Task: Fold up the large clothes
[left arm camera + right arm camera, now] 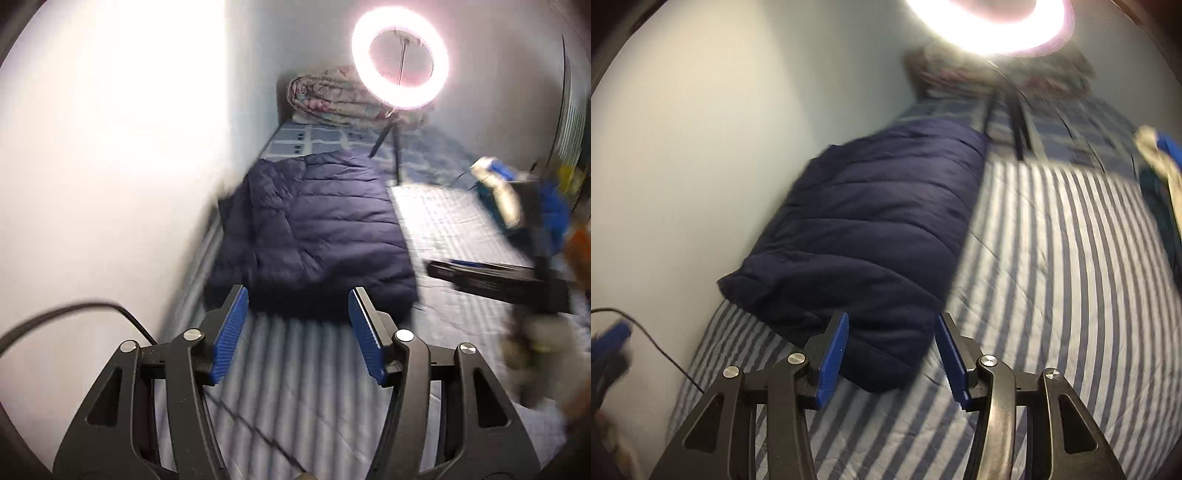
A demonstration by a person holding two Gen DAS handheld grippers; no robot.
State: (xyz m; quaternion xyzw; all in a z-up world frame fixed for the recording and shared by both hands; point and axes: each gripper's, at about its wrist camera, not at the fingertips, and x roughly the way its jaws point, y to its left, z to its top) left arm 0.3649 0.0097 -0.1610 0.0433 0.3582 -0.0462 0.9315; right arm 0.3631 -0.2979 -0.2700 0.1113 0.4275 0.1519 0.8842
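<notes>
Navy quilted puffer jacket (864, 221) lies folded narrow at frame centre on the striped bed (1052, 277); both tongs (295, 321) (890, 332) spread, empty; cross-fold likely remains.

A folded jacket (314, 229) is laid on the bed (454, 221) along the left wall (110, 147). Beyond it, a ring light (400, 59) is stood before a rolled quilt (328, 96) at the far end.
</notes>
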